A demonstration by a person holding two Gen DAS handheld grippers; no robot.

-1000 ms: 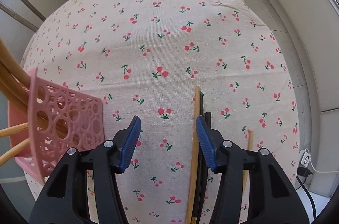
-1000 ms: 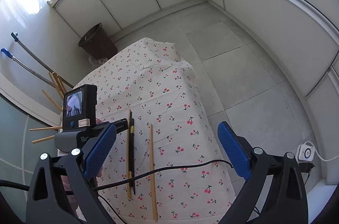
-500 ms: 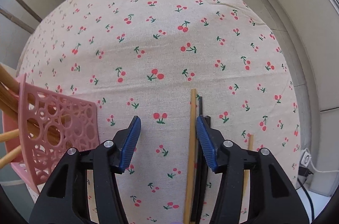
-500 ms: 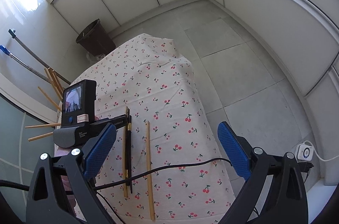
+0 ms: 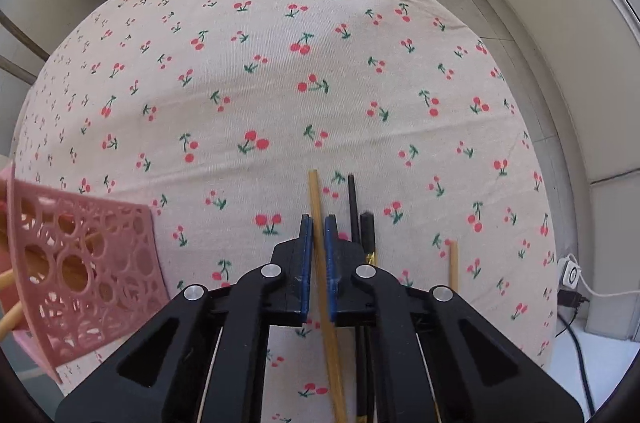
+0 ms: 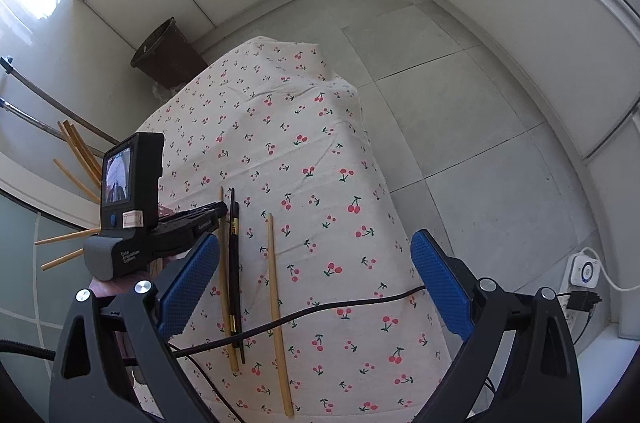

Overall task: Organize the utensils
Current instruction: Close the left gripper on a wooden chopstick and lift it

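In the left wrist view my left gripper (image 5: 318,227) points down at the cherry-print tablecloth (image 5: 280,83). Its jaws are closing, and the blue pads press on a wooden chopstick (image 5: 314,195) that lies on the cloth. Just right of it lie two black chopsticks (image 5: 353,199), and farther right a second wooden chopstick (image 5: 453,259). A pink perforated holder (image 5: 88,271) at the left has wooden chopsticks in it. My right gripper (image 6: 316,279) hangs open above the table's near end with nothing between its pads. The same black chopsticks (image 6: 235,263) and right-hand wooden chopstick (image 6: 276,303) show below it.
A black cable (image 6: 340,305) crosses the cloth over the chopsticks' near ends. A dark bin (image 6: 168,55) stands on the floor beyond the table's far end. A white socket (image 6: 584,271) lies on the floor at the right, past the table edge.
My left gripper's jaws have gone from wide apart to shut on the wooden chopstick. The right gripper has sunk a little toward the table.
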